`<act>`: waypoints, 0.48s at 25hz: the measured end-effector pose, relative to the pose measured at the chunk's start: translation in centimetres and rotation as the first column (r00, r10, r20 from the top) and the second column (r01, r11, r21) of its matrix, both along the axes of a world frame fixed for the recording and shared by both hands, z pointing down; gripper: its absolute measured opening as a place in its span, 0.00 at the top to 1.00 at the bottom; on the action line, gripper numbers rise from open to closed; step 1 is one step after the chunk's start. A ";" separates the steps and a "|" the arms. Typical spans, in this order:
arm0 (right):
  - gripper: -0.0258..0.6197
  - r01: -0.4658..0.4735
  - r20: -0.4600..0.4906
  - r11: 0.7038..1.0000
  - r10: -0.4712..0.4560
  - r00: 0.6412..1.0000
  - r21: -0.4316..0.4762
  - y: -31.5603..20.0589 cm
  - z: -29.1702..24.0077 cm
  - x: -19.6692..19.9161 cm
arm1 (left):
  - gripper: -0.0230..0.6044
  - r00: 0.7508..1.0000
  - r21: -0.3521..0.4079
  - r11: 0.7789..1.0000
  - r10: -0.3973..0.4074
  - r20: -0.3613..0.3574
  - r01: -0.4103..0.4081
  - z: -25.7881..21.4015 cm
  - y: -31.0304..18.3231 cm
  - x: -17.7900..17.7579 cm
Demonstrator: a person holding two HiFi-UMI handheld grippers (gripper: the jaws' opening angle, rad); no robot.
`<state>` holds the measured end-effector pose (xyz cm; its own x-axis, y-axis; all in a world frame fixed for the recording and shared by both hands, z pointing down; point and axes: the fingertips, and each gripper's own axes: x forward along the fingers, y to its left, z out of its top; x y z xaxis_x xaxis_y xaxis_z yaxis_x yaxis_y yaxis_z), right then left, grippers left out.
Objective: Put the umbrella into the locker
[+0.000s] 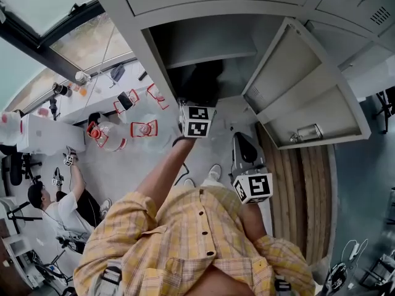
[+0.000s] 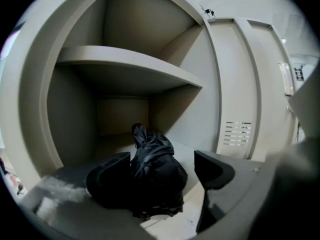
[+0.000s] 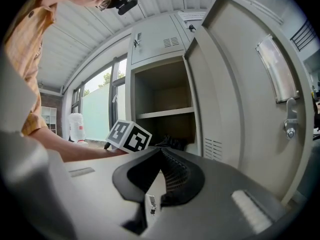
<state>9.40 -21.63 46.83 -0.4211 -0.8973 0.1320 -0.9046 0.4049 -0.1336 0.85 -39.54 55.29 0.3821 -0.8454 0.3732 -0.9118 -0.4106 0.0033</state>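
Observation:
A black folded umbrella lies on the floor of the open grey locker, under its shelf. My left gripper reaches into the locker's mouth and is open, with the umbrella between its jaws. The left pad lies right beside the fabric, while the right pad stands clear of it. In the head view, the left gripper's marker cube sits at the locker opening. My right gripper hangs back outside the locker, shut and empty. From there the umbrella shows beyond the left cube.
The locker door stands swung open to the right, with a handle on it. Closed locker doors sit above. On the floor to the left stand a large water bottle and red-marked items. A person sits further left.

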 end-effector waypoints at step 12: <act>0.96 -0.020 -0.007 1.000 0.020 1.000 -0.001 2.5 -0.2 -1.0 | 0.39 0.999 0.040 0.999 0.028 -0.044 -0.026 -3.1 6.6 -0.6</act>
<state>8.40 -19.13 46.60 -0.4019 -0.9056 0.1356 -0.9135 0.3863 -0.1277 0.25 -32.91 52.22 0.4201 -0.8485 0.3219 -0.8998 -0.4355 0.0265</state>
